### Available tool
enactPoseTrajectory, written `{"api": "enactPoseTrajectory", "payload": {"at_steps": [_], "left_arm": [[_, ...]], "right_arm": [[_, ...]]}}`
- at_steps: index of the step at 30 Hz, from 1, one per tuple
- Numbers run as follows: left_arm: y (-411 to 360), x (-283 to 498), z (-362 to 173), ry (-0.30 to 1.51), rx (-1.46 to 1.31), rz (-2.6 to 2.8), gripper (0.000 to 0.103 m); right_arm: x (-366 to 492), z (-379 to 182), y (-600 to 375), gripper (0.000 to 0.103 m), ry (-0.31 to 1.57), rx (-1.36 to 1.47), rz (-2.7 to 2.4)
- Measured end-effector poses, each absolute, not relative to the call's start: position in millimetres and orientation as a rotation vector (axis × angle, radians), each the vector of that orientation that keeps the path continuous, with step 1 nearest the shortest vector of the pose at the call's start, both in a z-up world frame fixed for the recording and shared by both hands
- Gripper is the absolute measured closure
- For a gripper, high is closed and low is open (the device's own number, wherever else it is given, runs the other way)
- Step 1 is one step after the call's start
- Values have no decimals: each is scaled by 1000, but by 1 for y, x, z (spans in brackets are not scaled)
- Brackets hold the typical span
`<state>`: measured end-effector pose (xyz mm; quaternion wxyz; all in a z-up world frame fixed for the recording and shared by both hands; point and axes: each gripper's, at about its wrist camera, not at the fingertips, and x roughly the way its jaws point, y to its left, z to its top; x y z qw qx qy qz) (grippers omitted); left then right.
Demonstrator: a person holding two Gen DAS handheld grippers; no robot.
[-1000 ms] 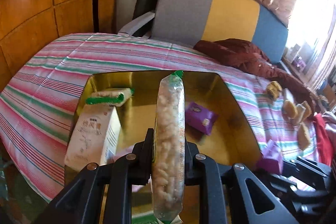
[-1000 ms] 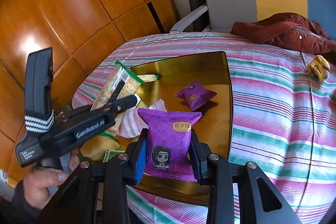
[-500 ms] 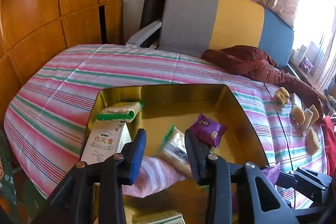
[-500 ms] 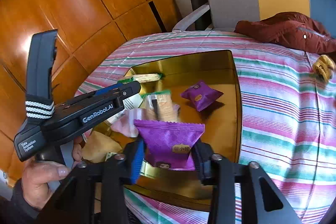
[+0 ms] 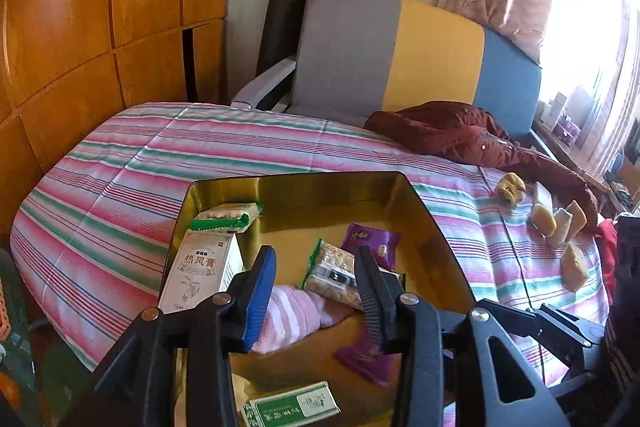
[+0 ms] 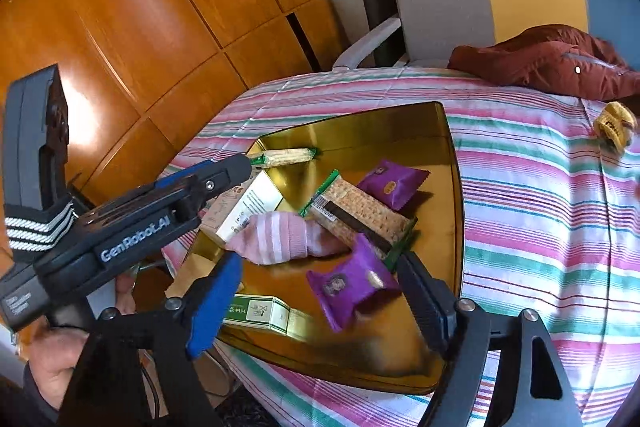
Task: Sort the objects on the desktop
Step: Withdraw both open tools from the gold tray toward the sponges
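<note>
Currently, both grippers hang over the gold tray (image 6: 454, 163), which rests on the striped cloth (image 6: 540, 195). The left gripper (image 5: 316, 291) is spread wide and holds nothing. The right gripper (image 6: 320, 291) is likewise wide apart and empty, with a purple snack packet (image 6: 352, 283) lying loose between its fingers.

Tray contents, left to right in the right wrist view:
- a white carton (image 6: 244, 205) at the left wall;
- a green box (image 6: 260, 311) at the near rim;
- a pink striped sock (image 6: 280, 237);
- a clear cracker pack (image 6: 360, 211), partly resting on the sock;
- a second purple packet (image 6: 394, 183) further back.

More loose snacks (yellowish pieces) (image 5: 556, 223) lie on the cloth, well apart from the tray.

Risks, as a judgement: the near purple packet looks tilted against the pack and may slide. The packets are thin, crinkly foil, so a careless closing grip could crush the contents. The pile is crowded; a finger lowered for another item could snag the sock or tip the tray.
</note>
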<state>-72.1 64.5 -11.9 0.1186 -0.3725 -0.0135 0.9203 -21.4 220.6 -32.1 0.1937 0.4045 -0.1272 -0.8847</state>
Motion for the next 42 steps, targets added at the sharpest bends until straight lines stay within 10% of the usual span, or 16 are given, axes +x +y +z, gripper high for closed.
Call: {"api": "enactPoseTrajectory", "payload": {"at_steps": [42], "left_arm": [[134,-31,-21,154,-1074,2515,62]], "right_arm": [[23,-42,314,21,-440,1216,-2751]]}}
